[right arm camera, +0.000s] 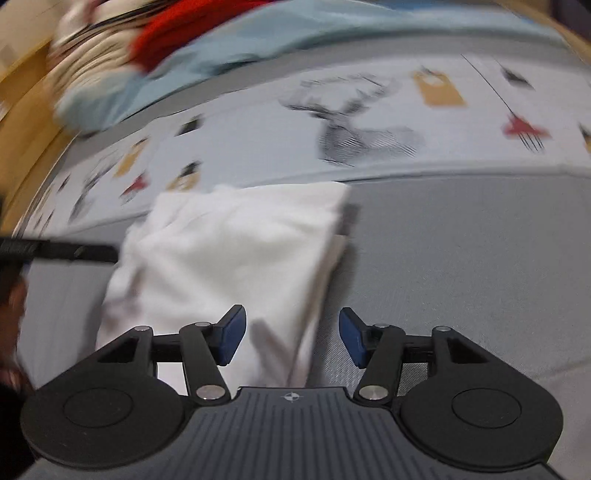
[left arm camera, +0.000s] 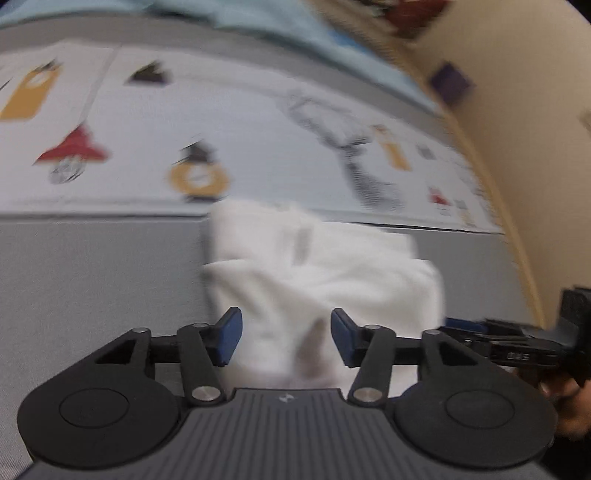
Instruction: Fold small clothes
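A grey bed cover [right arm camera: 461,258] with a printed sheet [left arm camera: 240,122] lies under the white garment [right arm camera: 229,251] — soft, thick knit, already doubled into a rough rectangle. One fold looks just laid. Left gripper [left arm camera: 286,338] and right gripper [right arm camera: 292,336] — blue pads apart, gripping nothing. Next, I judge: pinch fresh edges.

The right gripper [right arm camera: 291,336] hangs over the near edge of a folded white garment [right arm camera: 229,254], jaws apart; neither blue pad [right arm camera: 232,334] presses the cloth. The garment lies on a grey surface [right arm camera: 461,258], its right edge showing stacked layers. Beyond it lies a white sheet [right arm camera: 258,147] printed with a deer head [right arm camera: 354,125] and tags. A pale blue cloth [right arm camera: 229,55] and a red item [right arm camera: 177,33] (both blurred) lie behind. The left gripper [right arm camera: 59,251] enters at the left edge.
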Demonstrator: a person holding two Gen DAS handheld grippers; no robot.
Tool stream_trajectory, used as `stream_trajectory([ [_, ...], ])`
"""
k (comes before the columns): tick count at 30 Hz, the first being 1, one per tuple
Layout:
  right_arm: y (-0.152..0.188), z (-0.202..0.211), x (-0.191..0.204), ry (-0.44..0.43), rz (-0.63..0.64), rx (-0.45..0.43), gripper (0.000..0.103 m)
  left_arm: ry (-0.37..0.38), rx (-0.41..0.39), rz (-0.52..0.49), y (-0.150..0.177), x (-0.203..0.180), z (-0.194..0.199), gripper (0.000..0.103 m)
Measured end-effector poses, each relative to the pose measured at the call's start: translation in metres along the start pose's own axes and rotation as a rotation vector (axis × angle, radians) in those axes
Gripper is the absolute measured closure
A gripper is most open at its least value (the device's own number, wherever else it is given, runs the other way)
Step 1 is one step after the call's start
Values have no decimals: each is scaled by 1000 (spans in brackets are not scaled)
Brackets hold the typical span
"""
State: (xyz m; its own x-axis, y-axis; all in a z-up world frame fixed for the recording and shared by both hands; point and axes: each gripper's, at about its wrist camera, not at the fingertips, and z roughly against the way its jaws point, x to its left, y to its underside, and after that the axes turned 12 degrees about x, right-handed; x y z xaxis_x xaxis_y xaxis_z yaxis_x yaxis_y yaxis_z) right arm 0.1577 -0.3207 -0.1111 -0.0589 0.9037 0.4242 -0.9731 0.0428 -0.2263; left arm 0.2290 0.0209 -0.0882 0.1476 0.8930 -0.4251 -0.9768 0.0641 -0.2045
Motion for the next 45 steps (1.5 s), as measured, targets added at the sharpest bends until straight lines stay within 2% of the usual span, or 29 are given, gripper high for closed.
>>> stream_trajectory([
  [3, -11, -19, -8, -19, -82, 38, 45, -13, 62, 100, -3, 17, -16, 42],
  [7, -15, -31, -7, -94, -149, 54, 47, 70, 101, 152, -4, 32, -32, 42],
  [8, -17, -34, -6, -110, -159, 59, 51, 84, 103, 153, -4, 34, -33, 42],
  [9, -19, -37, -5, -119, -169, 60, 56, 90, 98, 149, -6, 34, -35, 45],
  [11, -21, -37, 0, -118, -177, 56, 64, 74, 73, 121, -8, 30, -34, 63],
  [13, -25, -36, 7, -107, -156, 33, 73, 25, 32, 35, -8, 19, -29, 73],
  [14, -27, -33, 10, -108, -144, 16, 75, 1, -3, -8, -8, 14, -21, 75],
  [18, -42, -12, 24, -215, -146, -153, 92, -65, -228, -37, -10, 15, 23, 75],
  [19, -45, -5, 33, -227, -119, -217, 93, -97, -294, -44, -10, 16, 34, 71],
  [21, -48, 5, 48, -176, -95, -327, 92, -130, -374, 8, -10, 25, 51, 58],
  [22, -49, 6, 51, -135, -123, -363, 83, -127, -399, 56, -10, 32, 57, 54],
  [23, -50, 5, 52, -111, -148, -366, 75, -117, -418, 97, -9, 41, 62, 54],
  [24, -50, 2, 54, -113, -151, -352, 72, -115, -425, 124, -8, 47, 66, 54],
  [26, -49, -3, 60, -152, -120, -309, 72, -134, -405, 123, -7, 51, 67, 54],
  [28, -45, -11, 73, -145, -36, -257, 72, -129, -344, 84, -3, 54, 62, 57],
  [30, -40, -31, 84, -59, 52, -119, 73, -122, -245, 41, -1, 52, 47, 57],
  [32, -29, -63, 84, 77, 78, 78, 69, -203, -73, 7, 3, 54, 19, 58],
  [33, -25, -69, 80, 84, 53, 107, 62, -285, 10, -20, 9, 53, 2, 54],
  [34, -26, -66, 79, 75, 35, 98, 62, -307, 12, -30, 12, 54, 0, 47],
  [37, -21, -49, 81, 105, 21, 65, 62, -329, -42, 9, 15, 48, 18, 47],
  [39, -13, -31, 86, 136, 43, 17, 62, -383, -87, 13, 27, 41, 33, 46],
  [42, -2, 2, 96, 169, 126, -88, 62, -440, -124, -29, 47, 24, 61, 41],
  [45, 17, 42, 104, 182, 155, -218, 57, -465, -248, -66, 72, -3, 99, 29],
])
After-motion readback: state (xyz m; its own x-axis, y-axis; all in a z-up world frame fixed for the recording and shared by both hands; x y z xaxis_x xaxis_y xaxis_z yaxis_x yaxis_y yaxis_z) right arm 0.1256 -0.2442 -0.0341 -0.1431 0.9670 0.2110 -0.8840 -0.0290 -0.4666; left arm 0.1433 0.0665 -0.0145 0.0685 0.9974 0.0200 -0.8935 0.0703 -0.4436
